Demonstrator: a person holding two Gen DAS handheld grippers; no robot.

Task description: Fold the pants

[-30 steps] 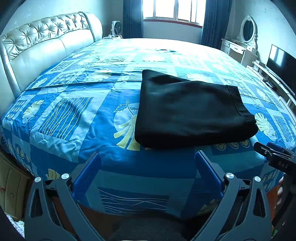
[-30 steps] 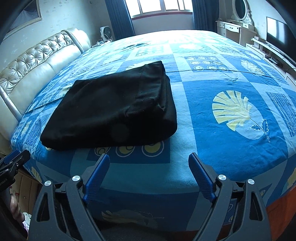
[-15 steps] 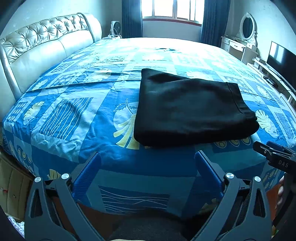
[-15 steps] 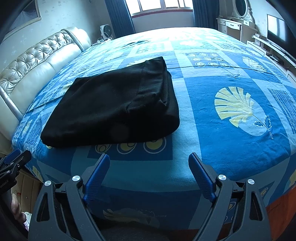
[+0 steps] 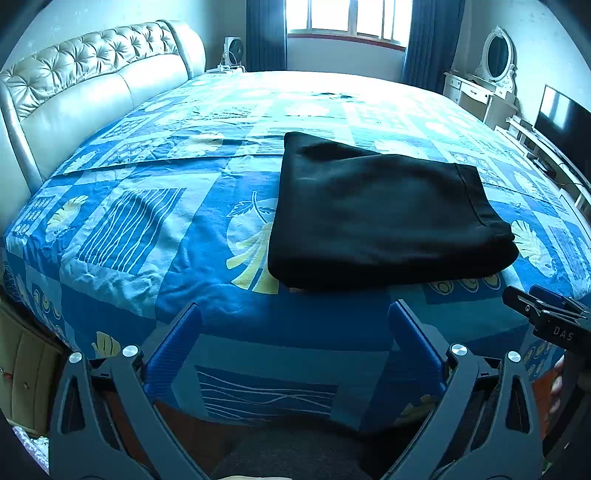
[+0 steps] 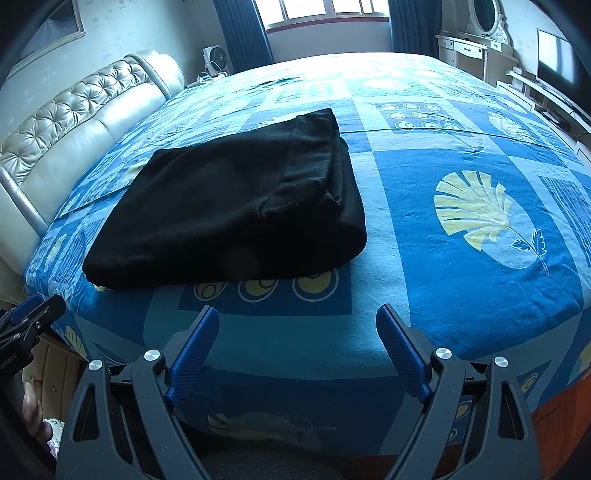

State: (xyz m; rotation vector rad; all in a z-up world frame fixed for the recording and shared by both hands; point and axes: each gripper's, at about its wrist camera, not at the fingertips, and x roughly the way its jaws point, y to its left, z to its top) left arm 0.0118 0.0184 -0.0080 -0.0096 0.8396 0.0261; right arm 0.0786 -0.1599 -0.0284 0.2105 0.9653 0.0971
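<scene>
We see the black pants (image 5: pixel 384 218) folded into a thick rectangle, lying flat on the bed (image 5: pixel 155 221) near its front edge, on a blue patterned bedspread with shells and leaves. The front fold of the bundle stops a little short of where the bedspread curves down over the mattress edge; a row of yellow circles shows just in front of it. To the right of the pants in the right wrist view the bedspread (image 6: pixel 461 221) lies bare and wide, and to their left in the left wrist view it is likewise bare up to the tufted headboard (image 5: pixel 85 81).

Our left gripper (image 5: pixel 295 336) hangs off the front edge of the bed with its jaws spread wide and nothing between them. Our right gripper (image 6: pixel 297 339) is held the same way, jaws released and empty, apart from the pants. Each gripper shows at the margin of the other's view, only in part.

The inner layers of the folded pants are hidden, and the black cloth swallows most seams; only a hem band on the right end can be made out. The far edge of the bed is washed out by glare from the window (image 5: pixel 347 16). A dressing table with mirror (image 5: pixel 495 74) and a television (image 5: pixel 561 118) stand along the right wall.
</scene>
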